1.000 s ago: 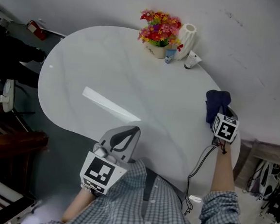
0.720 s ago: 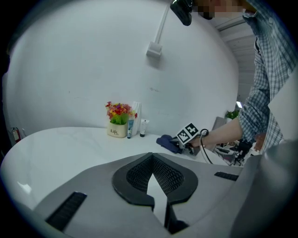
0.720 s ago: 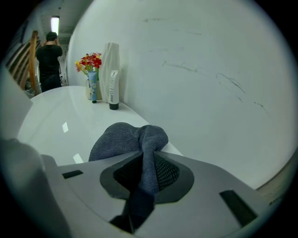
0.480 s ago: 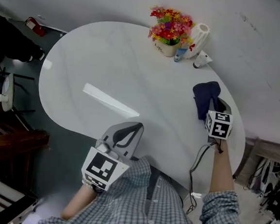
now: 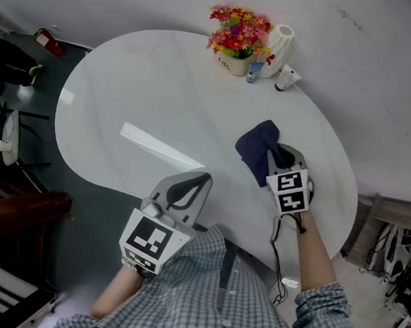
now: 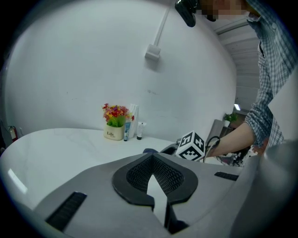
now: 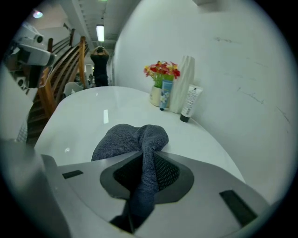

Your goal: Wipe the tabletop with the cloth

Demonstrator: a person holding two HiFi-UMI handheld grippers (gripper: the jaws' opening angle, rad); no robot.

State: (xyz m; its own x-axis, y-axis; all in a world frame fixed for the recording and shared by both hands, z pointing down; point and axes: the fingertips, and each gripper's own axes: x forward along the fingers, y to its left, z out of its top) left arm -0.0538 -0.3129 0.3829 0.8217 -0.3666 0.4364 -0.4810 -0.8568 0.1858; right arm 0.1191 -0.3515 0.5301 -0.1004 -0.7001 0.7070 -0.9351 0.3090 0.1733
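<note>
Head view shows the dark cloth [image 5: 253,148] bunched on the white surface [image 5: 141,83], right of its middle, pinched at one fold by the right gripper [image 5: 279,161]. We judge the main risk to be a weak hold. Only a narrow twisted strand sits in the grip, so a hard push could drag it free, or the wad could roll rather than wipe flat. A long sweep toward the far edge could also knock the flower pot [image 5: 235,55], the white vase [image 5: 278,48] and the two small tubes [image 5: 284,78] clustered there.

In the right gripper view we see the fingers [image 7: 179,174] closed onto that strand, with the cloth's bulk lying on the surface just ahead. The left gripper [image 5: 203,177] hovers by the near edge, its fingers [image 6: 181,179] brought together with nothing between them.
</note>
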